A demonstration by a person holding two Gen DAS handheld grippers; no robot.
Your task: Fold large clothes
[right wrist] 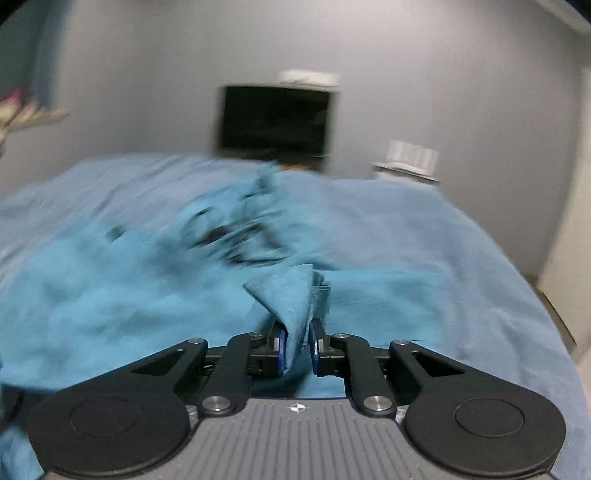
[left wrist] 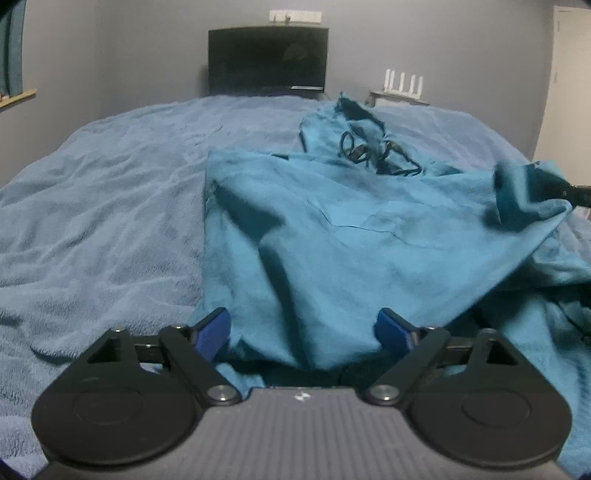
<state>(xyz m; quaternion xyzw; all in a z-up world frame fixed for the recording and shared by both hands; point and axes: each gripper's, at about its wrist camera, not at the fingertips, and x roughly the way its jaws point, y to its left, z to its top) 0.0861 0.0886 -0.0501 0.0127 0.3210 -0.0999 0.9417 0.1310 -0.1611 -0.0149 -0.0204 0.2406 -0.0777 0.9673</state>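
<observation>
No text, label, brand or number can be read anywhere in either view.

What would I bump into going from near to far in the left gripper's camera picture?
Black left gripper → crumpled teal fabric garment → black looped cord on it → fluffy light-blue blanket → dark rectangular screen by the grey wall.

Ahead of me: pale blue fleecy blanket (left wrist: 110, 192) across whole bed. Dark screen (left wrist: 267, 61) upper centre against grey wall (left wrist: 147, 48). White strip (left wrist: 294, 15) just above it. White router with upright antennas (left wrist: 403, 83) on small shelf, right of screen. White door (left wrist: 565, 85) far right. Teal curtain (left wrist: 14, 44) upper left, wooden ledge (left wrist: 16, 96) below it.
</observation>
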